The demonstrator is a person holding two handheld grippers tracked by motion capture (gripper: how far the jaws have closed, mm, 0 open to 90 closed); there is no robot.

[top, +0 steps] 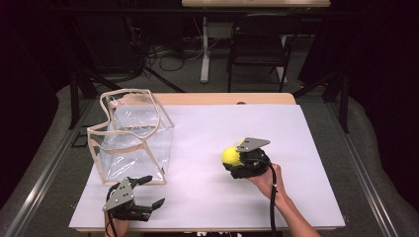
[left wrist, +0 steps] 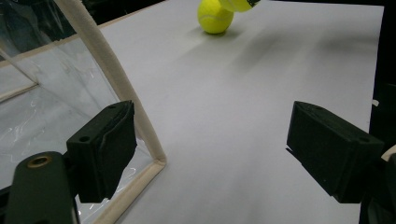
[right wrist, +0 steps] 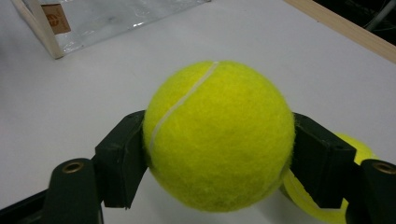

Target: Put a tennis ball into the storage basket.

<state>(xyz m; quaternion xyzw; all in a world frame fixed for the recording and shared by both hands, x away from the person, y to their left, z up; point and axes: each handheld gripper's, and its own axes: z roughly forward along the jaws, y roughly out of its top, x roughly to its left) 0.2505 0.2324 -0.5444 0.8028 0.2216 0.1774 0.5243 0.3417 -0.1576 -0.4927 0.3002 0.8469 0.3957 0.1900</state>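
I see a second ball (left wrist: 215, 17) on the sheet (top: 207, 128); a chair (top: 259, 42) stands beyond my table (top: 222, 98).

Noted on the bench (top: 207, 197): white sheet over the top, wooden edge visible at 12 o'clock. Clear plastic bag (top: 131, 138) with beige trim standing upright at 10 o'clock, mouth open, nothing seen inside. Left gripper (top: 154, 191) at 7 o'clock, just beside the bag's near corner, jaws spread apart and pointing toward 3 o'clock, nothing between them. Right gripper (top: 232, 158) at 4 o'clock of centre, well apart from the bag, jaws closed on a yellow tennis ball (top: 230, 156), held by a hand (top: 267, 178) entering from 5 o'clock. Dark folding chair (top: 259, 47) beyond the bench at 12 o'clock.
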